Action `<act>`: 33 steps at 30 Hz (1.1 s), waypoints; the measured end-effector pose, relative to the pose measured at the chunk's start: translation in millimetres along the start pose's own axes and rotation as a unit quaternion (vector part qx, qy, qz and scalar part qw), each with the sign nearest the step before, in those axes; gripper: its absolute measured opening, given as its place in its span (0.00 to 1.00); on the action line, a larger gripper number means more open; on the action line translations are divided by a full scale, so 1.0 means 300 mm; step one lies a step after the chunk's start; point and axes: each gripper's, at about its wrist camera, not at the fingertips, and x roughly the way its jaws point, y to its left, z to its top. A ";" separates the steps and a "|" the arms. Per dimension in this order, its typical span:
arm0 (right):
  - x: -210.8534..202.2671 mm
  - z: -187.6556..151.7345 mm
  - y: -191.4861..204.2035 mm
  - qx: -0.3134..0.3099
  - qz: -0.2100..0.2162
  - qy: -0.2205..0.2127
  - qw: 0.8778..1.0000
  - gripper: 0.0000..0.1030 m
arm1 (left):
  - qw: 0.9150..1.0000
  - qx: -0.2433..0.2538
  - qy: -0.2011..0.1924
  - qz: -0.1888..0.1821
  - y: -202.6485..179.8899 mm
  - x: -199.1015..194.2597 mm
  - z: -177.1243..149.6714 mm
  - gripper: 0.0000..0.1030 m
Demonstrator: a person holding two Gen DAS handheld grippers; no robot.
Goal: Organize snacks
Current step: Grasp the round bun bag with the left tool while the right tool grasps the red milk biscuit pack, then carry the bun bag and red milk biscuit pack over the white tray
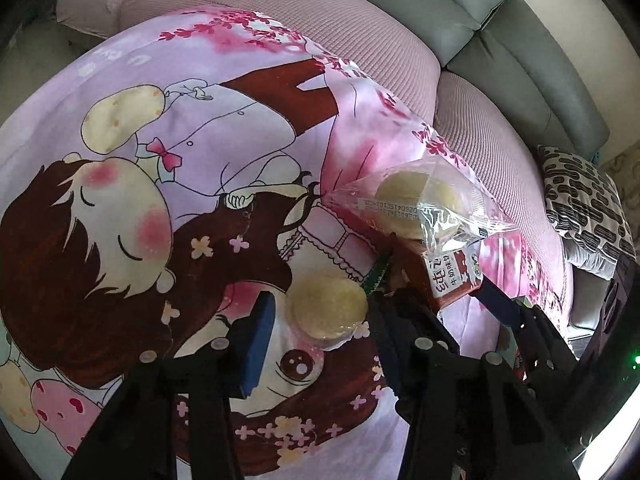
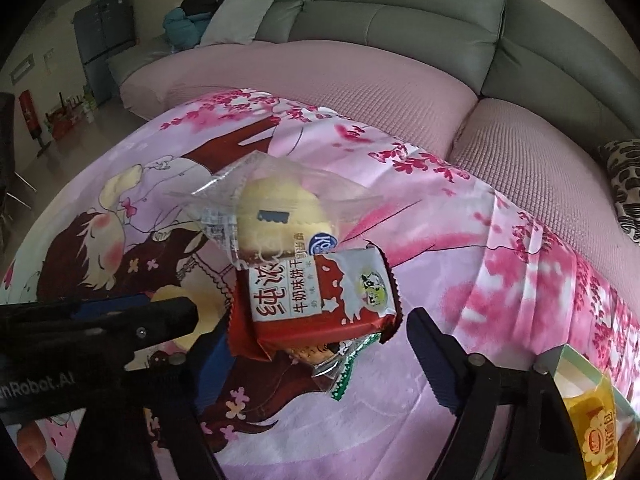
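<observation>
On a pink cartoon-print cloth (image 1: pixel 240 128) lies a round pale cake in a clear wrapper (image 1: pixel 328 312), between the fingers of my left gripper (image 1: pixel 322 304). The blue pads stand close beside it and do not visibly press. My right gripper (image 2: pixel 316 322) is open around a red-and-white biscuit pack (image 2: pixel 320 300), with its pads just off both ends of the pack. A second clear-wrapped cake (image 2: pixel 272 216) leans on the pack's far edge. A green-edged packet (image 2: pixel 344 372) pokes out from under the pack. The left gripper (image 2: pixel 160 320) shows at the left of the right wrist view.
A pale box (image 2: pixel 568 360) with a yellow snack packet (image 2: pixel 596 436) in it sits at the cloth's right edge. A pink-covered grey sofa (image 2: pixel 400 12) curves behind. A patterned cushion (image 1: pixel 588 200) lies to the right.
</observation>
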 end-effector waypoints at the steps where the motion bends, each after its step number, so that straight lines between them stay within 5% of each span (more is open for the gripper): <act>1: -0.001 -0.001 0.000 -0.001 0.001 -0.001 1.000 0.79 | 1.000 0.000 0.001 -0.001 0.000 0.001 0.000 0.48; 6: -0.012 -0.009 -0.003 0.004 -0.003 -0.007 1.000 0.66 | 1.000 0.000 0.002 -0.005 0.000 0.006 0.001 0.43; 8: -0.016 -0.011 -0.007 0.010 -0.002 -0.009 1.000 0.65 | 1.000 0.000 0.006 -0.018 -0.005 0.012 -0.002 0.34; 33: -0.147 -0.081 -0.066 0.141 -0.006 -0.023 0.990 0.63 | 0.998 0.020 -0.058 -0.025 -0.027 -0.136 0.018 0.31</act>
